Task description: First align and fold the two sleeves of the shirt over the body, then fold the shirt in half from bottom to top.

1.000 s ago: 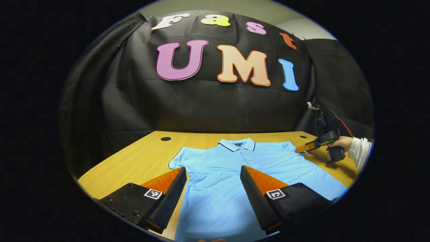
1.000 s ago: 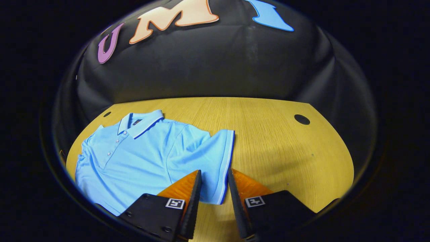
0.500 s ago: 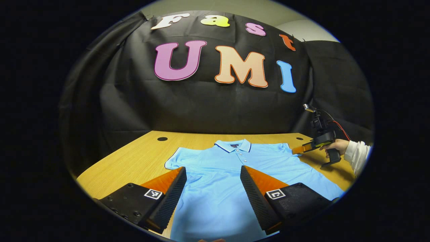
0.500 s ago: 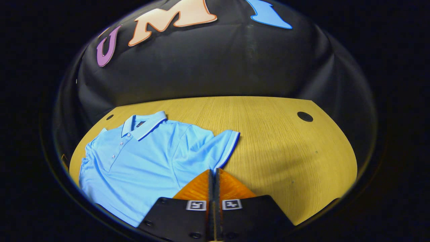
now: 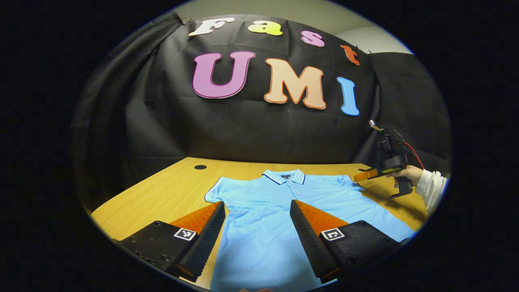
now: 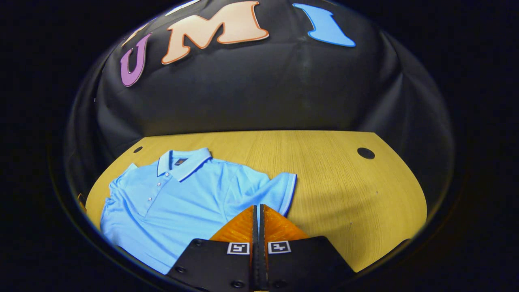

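My left gripper (image 5: 257, 237) hangs wide open over the lower body of the shirt (image 5: 279, 215), touching nothing. My right gripper (image 6: 258, 213) is closed, its fingers pressed together at the sleeve (image 6: 279, 190); I think a bit of the sleeve's lower edge is pinched between them, but the cloth inside is hidden. The shirt lies flat, face up, in the middle of the counter (image 6: 344, 182), collar (image 6: 184, 162) toward the far edge.

The risk I see: the pinch looks very thin, at the hem only. If I carry the sleeve over the body too quickly, it may slip out and fall in a wrinkle. If I lift too high, the shoulder may come with it and pull the whole shirt crooked, because nothing holds the body down. The other sleeve (image 5: 217, 190), farther away, is not yet folded.
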The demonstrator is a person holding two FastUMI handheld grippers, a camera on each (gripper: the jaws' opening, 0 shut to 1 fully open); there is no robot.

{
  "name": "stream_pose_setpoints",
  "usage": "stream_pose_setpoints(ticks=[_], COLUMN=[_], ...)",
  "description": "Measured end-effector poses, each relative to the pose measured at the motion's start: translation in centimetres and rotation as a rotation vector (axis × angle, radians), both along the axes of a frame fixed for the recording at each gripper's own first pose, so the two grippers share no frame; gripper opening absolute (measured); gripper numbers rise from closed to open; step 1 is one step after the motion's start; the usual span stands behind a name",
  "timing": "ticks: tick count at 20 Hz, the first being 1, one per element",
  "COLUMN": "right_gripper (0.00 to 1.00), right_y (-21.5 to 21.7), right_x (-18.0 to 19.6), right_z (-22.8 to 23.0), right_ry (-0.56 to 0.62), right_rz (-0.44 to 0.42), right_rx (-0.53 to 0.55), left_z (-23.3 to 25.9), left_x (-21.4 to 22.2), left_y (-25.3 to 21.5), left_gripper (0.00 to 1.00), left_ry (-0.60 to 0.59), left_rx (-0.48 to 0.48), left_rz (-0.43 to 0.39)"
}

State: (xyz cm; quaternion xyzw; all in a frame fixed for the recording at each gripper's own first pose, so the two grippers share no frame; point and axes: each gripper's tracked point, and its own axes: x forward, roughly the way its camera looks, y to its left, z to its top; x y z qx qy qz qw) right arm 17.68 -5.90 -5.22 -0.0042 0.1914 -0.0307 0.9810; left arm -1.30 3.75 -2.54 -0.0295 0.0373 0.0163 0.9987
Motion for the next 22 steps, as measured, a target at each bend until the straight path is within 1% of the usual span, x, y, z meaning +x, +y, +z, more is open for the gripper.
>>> stream_pose_setpoints(ticks=[2,4,6,8,9,10,11,12,13,14,16,17,19,21,22], right_gripper=[0.02,0.02,0.02,0.03,0.07,0.24,0.31,0.46,0.53,0.75,0.94,0.97,1.0,1.0,0.98], right_y=[1.1,0.5,-0.1,-0.2,-0.1,-0.1,-0.1,-0.4,-0.6,-0.8,-1.2,-1.4,-2.0,-2.6,-2.6], right_x=[-0.3,-0.5,-1.0,-1.1,-1.1,-1.1,-1.1,-1.0,-0.8,-0.8,-0.6,-0.5,-0.4,-0.4,-0.4], right_z=[1.2,1.5,1.0,0.1,-0.3,-0.6,-0.9,-1.2,-1.3,-1.5,-2.0,-2.3,-3.3,-4.1,-4.5], right_ry=[-0.036,-0.048,-0.016,0.016,0.031,0.039,0.047,0.05,0.05,0.053,0.065,0.075,0.1,0.122,0.131], right_rz=[0.025,0.018,0.006,0.013,0.014,0.018,0.018,0.011,0.005,-0.003,-0.018,-0.022,-0.032,-0.041,-0.039], right_rx=[-0.024,-0.067,-0.065,-0.046,-0.043,-0.046,-0.051,-0.063,-0.071,-0.073,-0.054,-0.038,-0.018,-0.008,-0.005], left_z=[-0.2,-0.2,0.0,-0.2,-0.1,0.0,-0.1,0.0,0.0,0.1,0.1,0.0,-0.2,-0.3,-0.2], left_x=[-0.3,-0.6,-1.1,-1.3,-1.3,-1.3,-1.3,-1.5,-1.5,-1.5,-1.5,-1.5,-1.6,-1.5,-1.4], left_y=[0.2,0.6,0.8,0.8,0.7,0.7,0.6,0.6,0.6,0.6,0.7,0.8,1.0,1.1,1.2], left_gripper=[0.95,0.95,0.95,0.95,0.95,0.95,0.95,0.95,0.95,0.96,0.96,0.95,0.95,0.96,0.96], left_ry=[0.002,0.003,-0.004,-0.004,-0.004,-0.005,-0.005,-0.005,-0.005,-0.005,-0.005,-0.003,0.004,0.007,0.007], left_rx=[0.0,0.004,-0.002,-0.002,-0.003,-0.003,-0.001,0.002,0.004,0.005,0.005,0.005,0.009,0.01,0.009], left_rz=[0.005,0.013,0.016,0.021,0.022,0.023,0.022,0.02,0.02,0.02,0.023,0.025,0.03,0.035,0.036])
